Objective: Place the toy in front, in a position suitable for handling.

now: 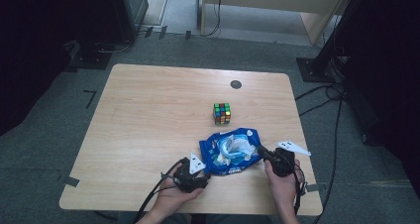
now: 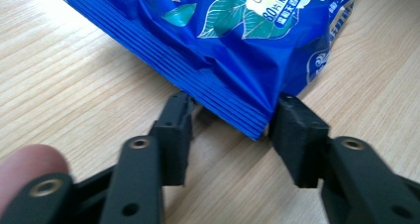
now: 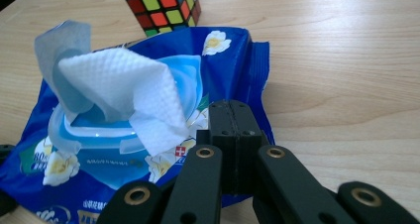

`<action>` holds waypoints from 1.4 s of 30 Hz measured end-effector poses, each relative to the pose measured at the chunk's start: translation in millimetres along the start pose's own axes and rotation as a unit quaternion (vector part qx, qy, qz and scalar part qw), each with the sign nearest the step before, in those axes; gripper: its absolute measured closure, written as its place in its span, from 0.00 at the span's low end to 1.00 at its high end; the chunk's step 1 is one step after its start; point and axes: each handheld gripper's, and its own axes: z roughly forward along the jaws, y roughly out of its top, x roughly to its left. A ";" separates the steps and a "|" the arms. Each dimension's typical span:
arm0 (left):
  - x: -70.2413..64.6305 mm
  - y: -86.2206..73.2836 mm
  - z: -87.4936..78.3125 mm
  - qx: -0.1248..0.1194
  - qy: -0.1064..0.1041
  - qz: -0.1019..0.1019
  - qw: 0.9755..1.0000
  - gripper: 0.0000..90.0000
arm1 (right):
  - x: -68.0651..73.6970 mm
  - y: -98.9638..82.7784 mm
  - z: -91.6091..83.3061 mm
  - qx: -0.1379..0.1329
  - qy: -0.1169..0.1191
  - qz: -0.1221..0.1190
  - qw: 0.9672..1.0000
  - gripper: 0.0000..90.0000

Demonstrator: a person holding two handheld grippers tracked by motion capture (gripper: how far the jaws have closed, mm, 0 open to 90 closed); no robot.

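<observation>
**High view: wipes pack held at two edges, near side of table**

High view, largest item first: wooden table (image 1: 148, 115), pale grain, small dark round disc (image 1: 236, 84) near far edge.

Blue wipes pack (image 1: 230, 152) lying flat on near half of table, right of centre, between both grippers. Flip lid open on top; white wipe (image 3: 124, 85) pulled partly out, standing crumpled above the opening.

Left gripper (image 1: 195, 179) at pack's near-left corner, held in left hand (image 1: 171, 196). Left gripper view: jaws partly apart, crimped seam of pack (image 2: 218, 50) between them, one pad at each side of the seam's corner; firm pressure on the seam not confirmable. Fingertip at lower left of that view.

Right gripper (image 1: 262, 153) at pack's right edge, held in right hand (image 1: 282, 184). Right gripper view: jaws (image 3: 234, 135) fully together over the right margin of the pack; whether film is pinched between pads, cannot tell.

Rubik's cube (image 1: 222, 113) upright just beyond the pack, apart from it, untouched.
</observation>
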 end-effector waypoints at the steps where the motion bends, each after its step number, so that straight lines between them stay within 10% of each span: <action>1: 0.0 0.0 0.0 0.000 0.000 0.000 1.000 0.62 | 1.4 -0.7 0.1 0.001 0.000 0.000 1.000 1.00; 15: 63.2 -16.2 -25.5 -0.014 0.010 -0.061 0.998 1.00 | 40.4 -4.0 12.7 0.007 0.054 -0.019 0.998 1.00; 24: 114.6 -27.0 -45.2 -0.026 0.047 -0.105 0.993 1.00 | 48.2 0.1 11.4 -0.020 0.092 -0.030 0.995 0.71; 28: 137.6 -33.7 -51.8 -0.031 0.072 -0.134 0.988 1.00 | 37.2 -0.3 8.0 -0.026 0.075 -0.022 0.997 0.71; 34: 169.2 -43.6 -65.0 -0.042 0.127 -0.183 0.974 1.00 | 21.8 -6.4 6.2 -0.021 0.049 -0.023 0.998 0.72; 36: 180.9 -49.2 -71.8 -0.041 0.157 -0.210 0.964 1.00 | 18.1 -7.5 6.7 -0.019 0.041 -0.022 0.999 0.72; 37: 180.9 -49.2 -71.8 -0.041 0.157 -0.210 0.964 1.00 | 18.1 -7.5 6.7 -0.019 0.041 -0.022 0.999 0.72; 39: 188.1 -56.5 -77.5 -0.042 0.183 -0.249 0.950 1.00 | 14.8 -8.7 7.6 -0.018 0.033 -0.022 0.999 0.72; 42: 187.1 -57.9 -79.1 -0.045 0.184 -0.247 0.950 0.91 | 12.9 -10.0 8.9 -0.015 0.029 -0.023 0.999 0.71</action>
